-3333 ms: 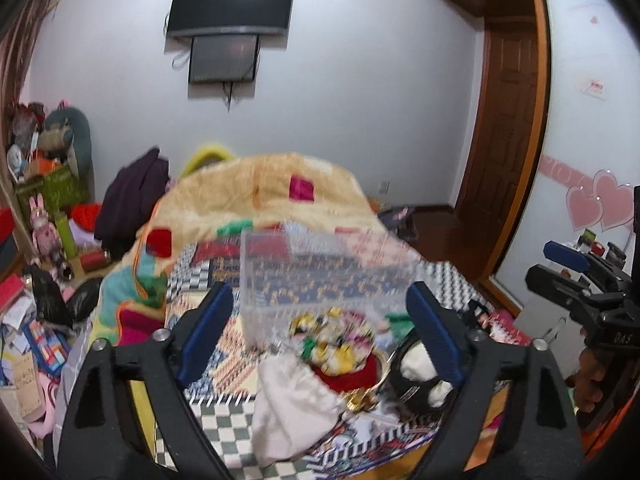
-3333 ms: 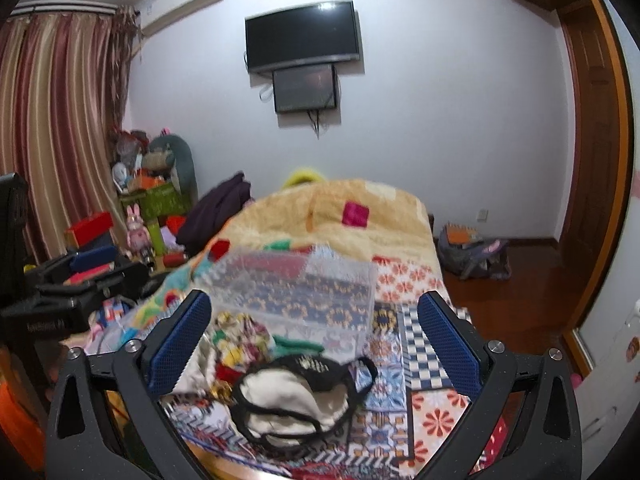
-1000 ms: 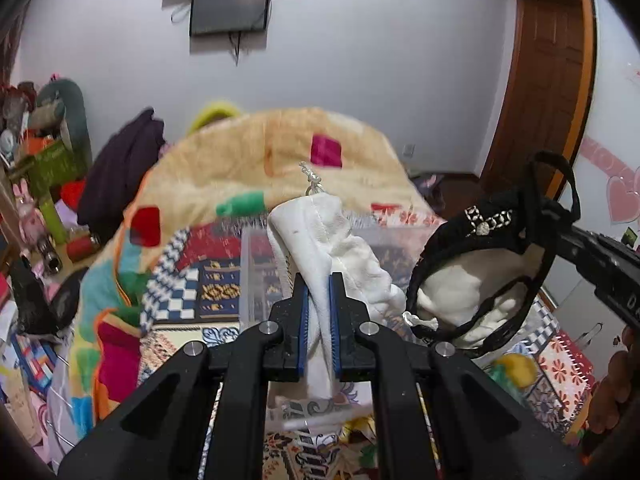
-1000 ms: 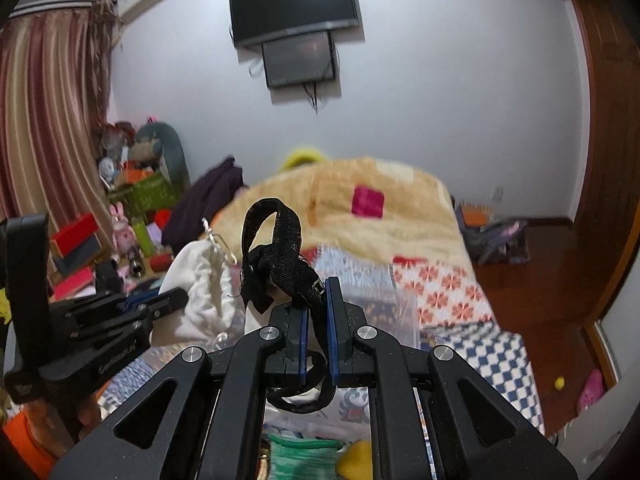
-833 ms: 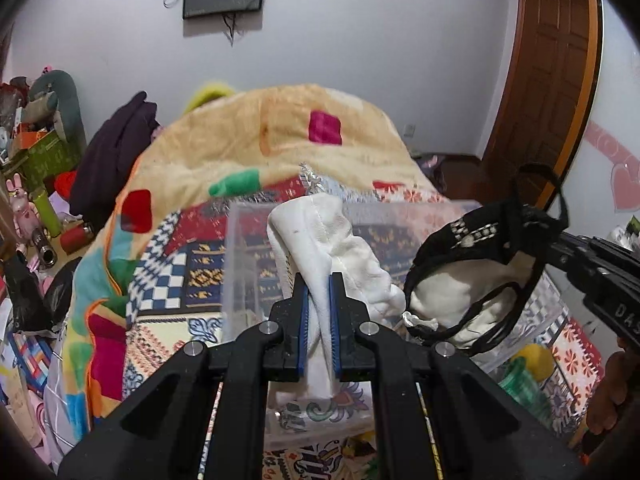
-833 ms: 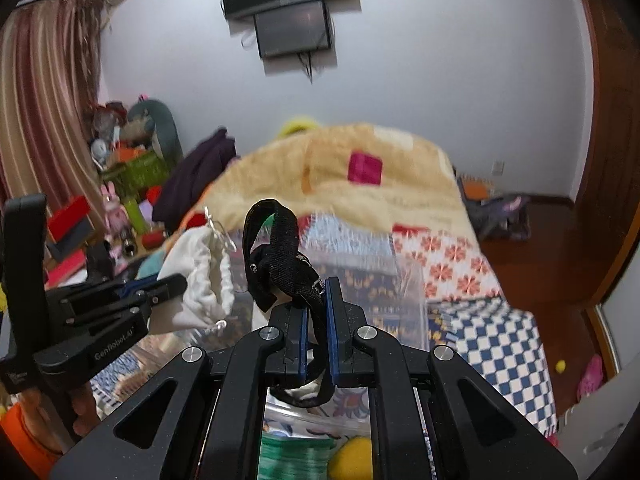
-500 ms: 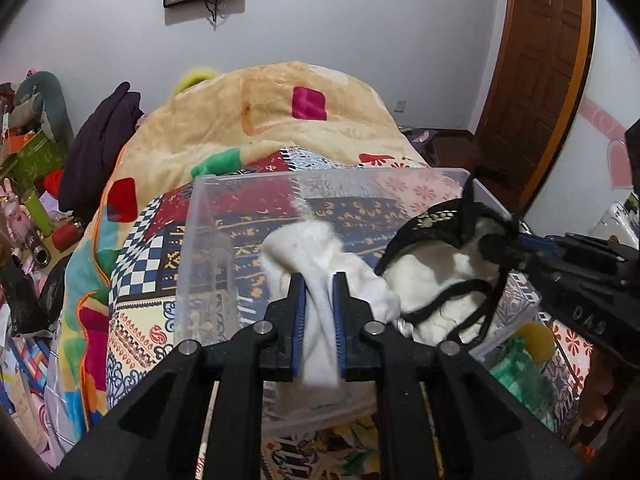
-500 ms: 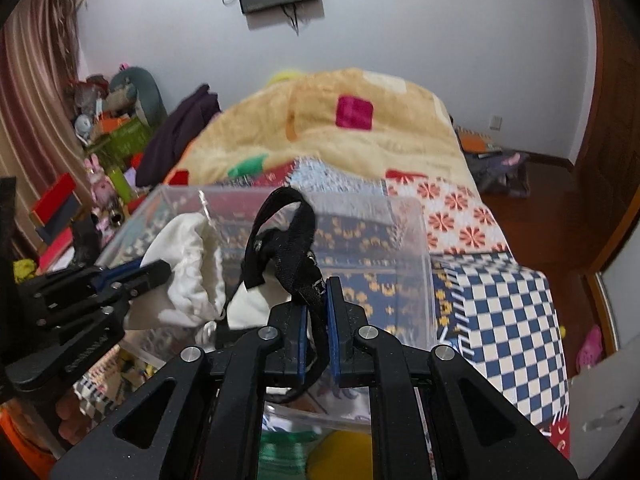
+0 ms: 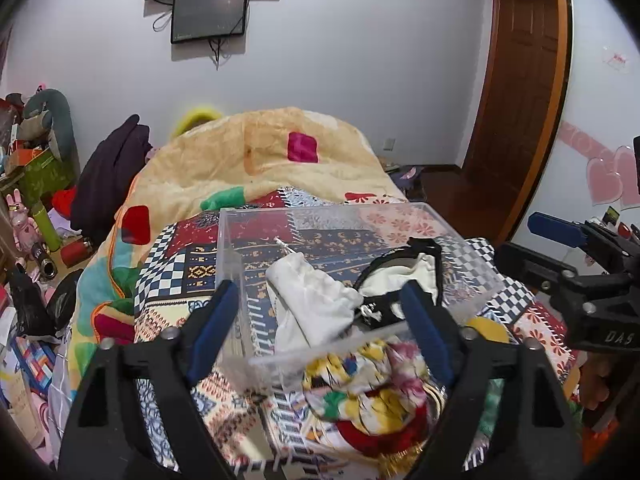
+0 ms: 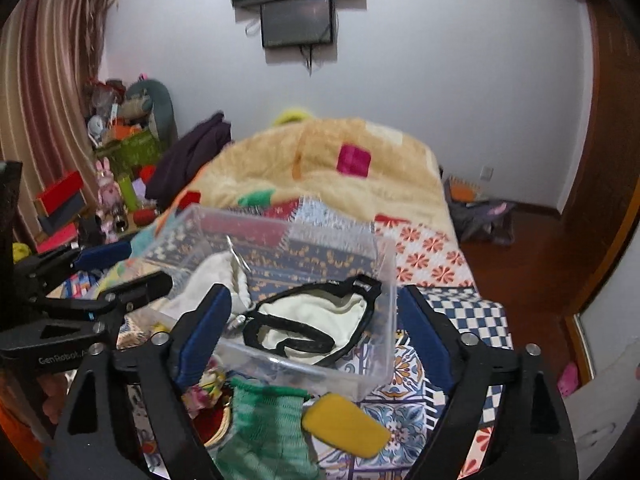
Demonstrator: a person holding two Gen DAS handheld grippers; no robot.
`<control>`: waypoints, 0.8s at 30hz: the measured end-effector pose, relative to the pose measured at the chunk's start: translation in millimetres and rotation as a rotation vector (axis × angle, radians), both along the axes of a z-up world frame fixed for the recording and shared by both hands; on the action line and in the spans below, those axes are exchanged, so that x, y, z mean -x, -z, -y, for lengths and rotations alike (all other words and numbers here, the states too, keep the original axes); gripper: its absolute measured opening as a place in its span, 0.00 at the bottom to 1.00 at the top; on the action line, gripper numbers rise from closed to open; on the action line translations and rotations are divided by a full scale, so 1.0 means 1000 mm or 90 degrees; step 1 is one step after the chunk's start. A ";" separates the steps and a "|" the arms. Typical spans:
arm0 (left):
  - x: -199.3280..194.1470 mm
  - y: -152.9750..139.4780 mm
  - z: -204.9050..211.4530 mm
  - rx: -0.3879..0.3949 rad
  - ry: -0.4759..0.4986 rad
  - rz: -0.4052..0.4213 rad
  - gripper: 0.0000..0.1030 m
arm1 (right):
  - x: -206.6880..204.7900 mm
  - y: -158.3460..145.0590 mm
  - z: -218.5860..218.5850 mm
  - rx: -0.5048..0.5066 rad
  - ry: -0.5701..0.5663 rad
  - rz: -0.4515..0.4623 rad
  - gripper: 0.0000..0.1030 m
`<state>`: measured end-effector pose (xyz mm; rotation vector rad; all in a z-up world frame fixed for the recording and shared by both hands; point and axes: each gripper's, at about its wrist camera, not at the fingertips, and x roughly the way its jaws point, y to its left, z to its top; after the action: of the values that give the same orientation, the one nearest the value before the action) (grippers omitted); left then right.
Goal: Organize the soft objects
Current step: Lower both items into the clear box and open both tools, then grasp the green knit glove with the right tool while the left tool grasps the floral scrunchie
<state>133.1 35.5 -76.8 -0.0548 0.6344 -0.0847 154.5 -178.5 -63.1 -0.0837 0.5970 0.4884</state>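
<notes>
Right now both tools hang over the foot of the bed, fingers spread and gripping nothing: the left gripper and the right gripper. Between them sits a clear bin on the patchwork quilt, holding a white pouch beside a black-trimmed pouch. Outside the bin's near wall lie a floral cloth, a green knit and a yellow piece, partly hidden by the tool frames. A tan blanket covers the bed's far end. Clutter crowds the left wall; a screen hangs above, and a wooden door stands right.
</notes>
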 end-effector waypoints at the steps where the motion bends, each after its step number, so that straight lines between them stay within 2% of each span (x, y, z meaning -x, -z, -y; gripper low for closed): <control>1: 0.005 0.000 0.000 0.000 -0.001 0.005 0.89 | 0.004 -0.001 0.002 -0.005 -0.001 0.002 0.84; 6: 0.023 0.008 0.003 -0.011 -0.001 0.015 0.92 | 0.019 0.007 0.004 -0.007 -0.012 -0.005 0.84; 12: 0.025 0.038 0.002 -0.016 -0.022 -0.020 0.92 | 0.031 0.037 0.001 0.000 -0.022 -0.054 0.84; 14: 0.024 0.048 0.003 -0.018 -0.024 -0.033 0.89 | 0.031 0.049 -0.001 -0.005 -0.026 -0.079 0.84; 17: 0.022 0.060 0.001 0.004 -0.016 -0.061 0.77 | 0.030 0.062 -0.004 0.003 -0.032 -0.108 0.83; 19: 0.022 0.061 0.000 0.011 -0.016 -0.067 0.71 | 0.033 0.069 -0.005 0.008 -0.034 -0.119 0.78; 21: 0.022 0.062 -0.002 0.020 -0.021 -0.068 0.70 | 0.030 0.076 -0.007 0.010 -0.041 -0.137 0.68; 24: 0.017 0.066 -0.003 0.023 -0.026 -0.084 0.60 | 0.026 0.086 -0.008 0.006 -0.047 -0.164 0.57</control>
<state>115.7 38.7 -142.3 -0.1083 0.7630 -0.0525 128.7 -171.0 -148.7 -0.0522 0.8509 0.5727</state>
